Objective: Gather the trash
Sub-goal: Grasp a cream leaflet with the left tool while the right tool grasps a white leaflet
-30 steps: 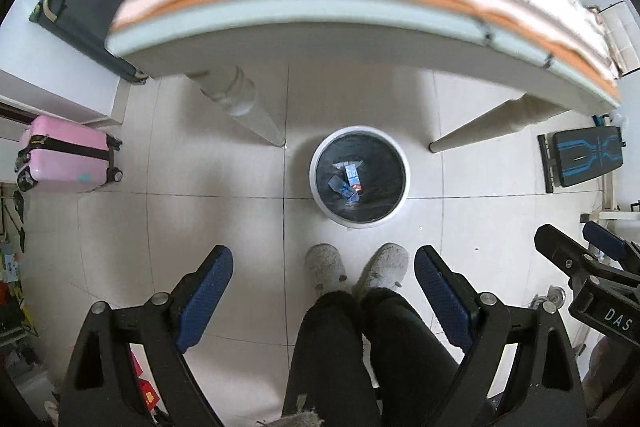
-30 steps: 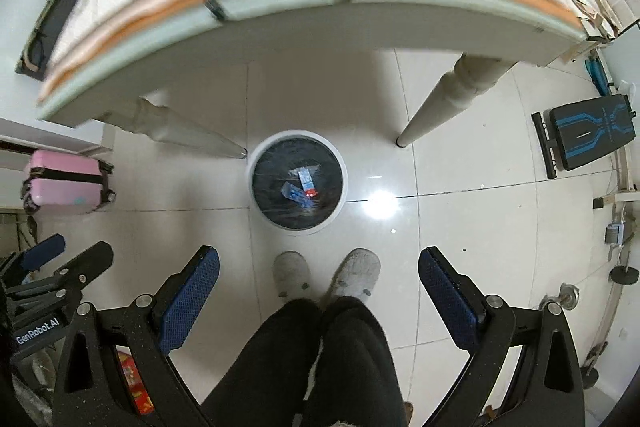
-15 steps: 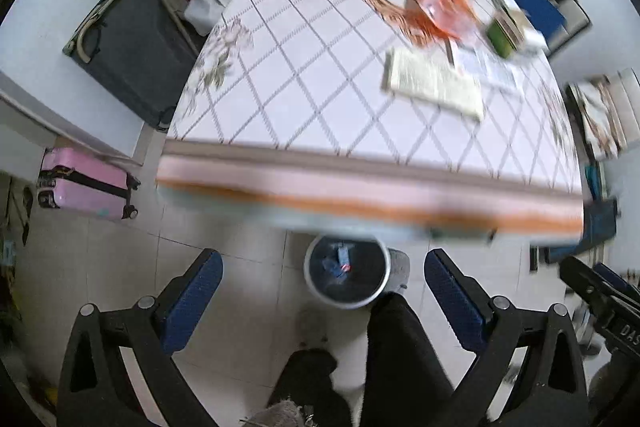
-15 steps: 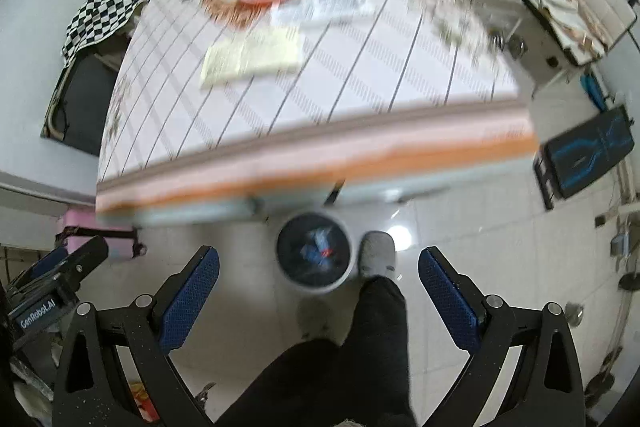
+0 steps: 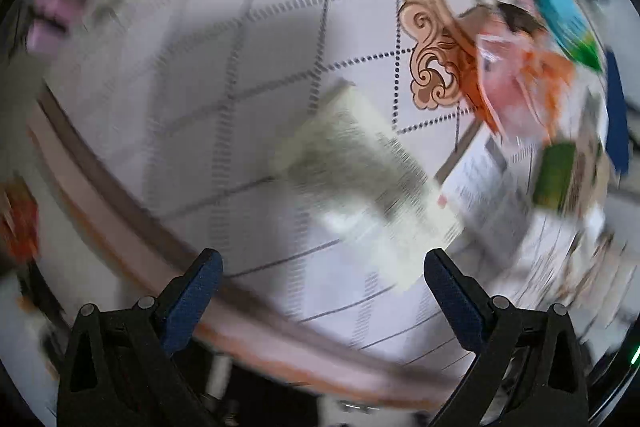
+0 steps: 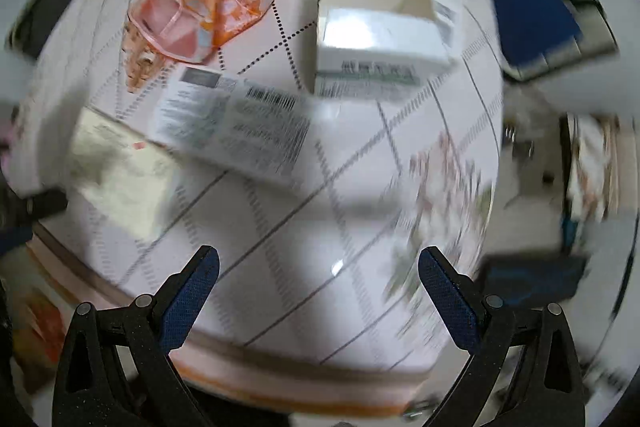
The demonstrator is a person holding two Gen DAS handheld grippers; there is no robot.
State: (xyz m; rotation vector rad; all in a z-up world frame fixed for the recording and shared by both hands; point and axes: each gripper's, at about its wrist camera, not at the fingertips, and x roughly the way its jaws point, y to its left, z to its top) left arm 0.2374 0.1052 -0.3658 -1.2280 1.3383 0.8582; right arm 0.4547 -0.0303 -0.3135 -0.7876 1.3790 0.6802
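Both views are blurred by motion and look down on a table (image 5: 208,75) with a white diamond-patterned cloth. My left gripper (image 5: 320,267) hangs open and empty over a pale flat paper packet (image 5: 360,171). Beside that lie a printed white sheet (image 5: 488,187), a green-and-white box (image 5: 560,179), an orange-pink plastic bag (image 5: 516,75) and a teal packet (image 5: 560,7). My right gripper (image 6: 318,263) is open and empty above bare cloth (image 6: 320,211). Ahead of it lie the printed sheet (image 6: 236,123), the white box (image 6: 376,35), the orange-pink bag (image 6: 200,15) and the pale packet (image 6: 120,171). The bin is out of sight.
The table's orange-striped front edge (image 5: 280,339) runs just behind my left fingers, and the same edge (image 6: 300,375) shows in the right wrist view. A blue chair seat (image 6: 524,3) stands at the table's far right. Dark floor items (image 6: 532,279) lie to the right below.
Both grippers swept forward from over the floor and black bin to above the tabletop. The bin and the person's legs and feet dropped out of view. Both stayed open.
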